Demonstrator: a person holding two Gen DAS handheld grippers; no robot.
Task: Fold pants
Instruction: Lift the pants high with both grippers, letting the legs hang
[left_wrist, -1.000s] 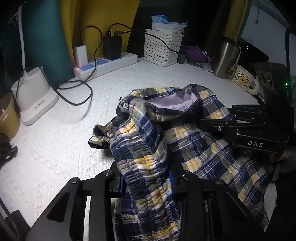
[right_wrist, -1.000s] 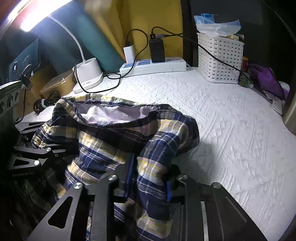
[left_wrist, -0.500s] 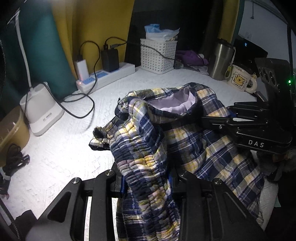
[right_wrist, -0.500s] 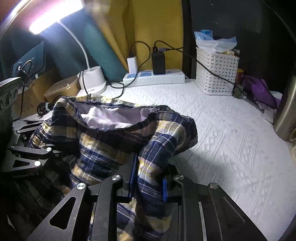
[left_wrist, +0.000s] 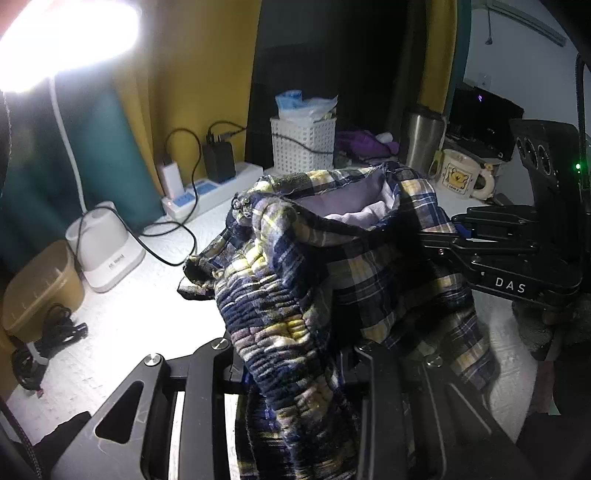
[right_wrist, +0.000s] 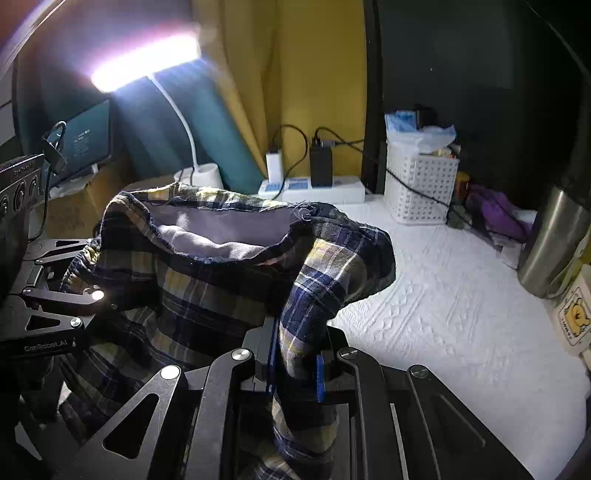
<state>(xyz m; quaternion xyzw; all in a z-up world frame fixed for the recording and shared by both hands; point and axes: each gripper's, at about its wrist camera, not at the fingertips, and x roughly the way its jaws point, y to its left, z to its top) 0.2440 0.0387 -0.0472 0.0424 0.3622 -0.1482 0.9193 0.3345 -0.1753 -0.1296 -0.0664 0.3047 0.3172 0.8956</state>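
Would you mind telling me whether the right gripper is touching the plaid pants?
Touching. The right wrist view shows the right gripper with its blue pads pinched on a bunched fold of the plaid pants.

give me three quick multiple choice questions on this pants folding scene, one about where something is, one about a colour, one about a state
1. Where does the white basket stand?
A. beside the power strip at the back of the table
B. on top of the pants
C. on the floor under the table

2. What colour is the lining inside the plaid pants?
A. bright red
B. pale lilac
C. green

3. What is the state of the right gripper?
A. open, holding nothing
B. shut on a steel tumbler
C. shut on the pants

Answers:
1. A, the basket sits just right of the power strip by the wall.
2. B, the open waist shows pale lilac cloth.
3. C, plaid fabric is pinched between its blue pads; its jaws have just been closing.
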